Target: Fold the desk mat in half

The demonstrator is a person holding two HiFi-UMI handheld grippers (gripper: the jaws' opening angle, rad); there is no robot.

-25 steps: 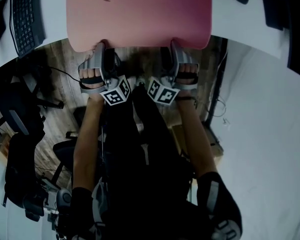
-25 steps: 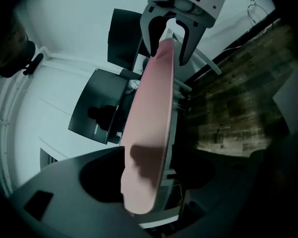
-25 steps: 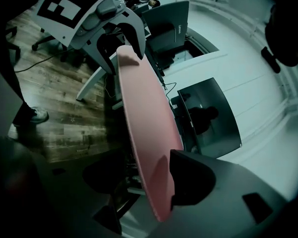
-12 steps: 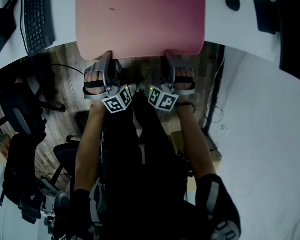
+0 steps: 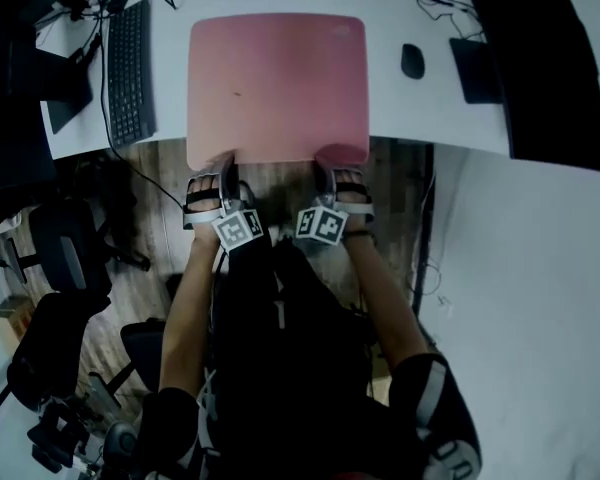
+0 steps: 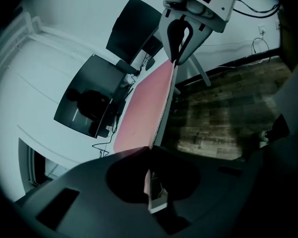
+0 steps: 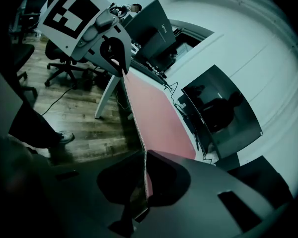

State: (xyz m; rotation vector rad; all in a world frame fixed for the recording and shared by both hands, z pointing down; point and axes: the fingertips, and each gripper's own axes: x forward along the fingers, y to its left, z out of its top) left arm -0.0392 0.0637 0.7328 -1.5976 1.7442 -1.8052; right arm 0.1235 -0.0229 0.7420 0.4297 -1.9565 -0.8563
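- Pink desk mat (image 5: pixel 277 86) is lying flat on the white desk (image 5: pixel 435 118), at 12 o'clock from the person. Its near edge is overhanging the desk's front.
- Left gripper (image 5: pixel 225 161) is biting the mat's near edge at approx 7 o'clock of the mat. Its jaws have just been closing, and the left gripper view shows the mat's edge pinched btwn them, so it's a firm grip, not empty.
- Right gripper (image 5: pixel 330 158) is doing the same at approx 5 o'clock. Its jaws have also just been closing, w/ the mat's stitched edge clamped btwn the pads.
- In each gripper view the mat's edge is running taut from one set of jaws straight to the other gripper.
- Keyboard (image 5: pixel 131 73) is sitting at the mat's 9 o'clock and the mouse (image 5: pixel 412 60) at 3 o'clock. Both are beside the mat, not on it.
- Progress: early, I'd say. Grab of both near corners looks done, but no fold is showing yet and most of the mat is lying flat.
- Left to do, prob: bringing the near edge up and over toward 12 o'clock, lining it up w/ the far edge, laying it down and letting go.
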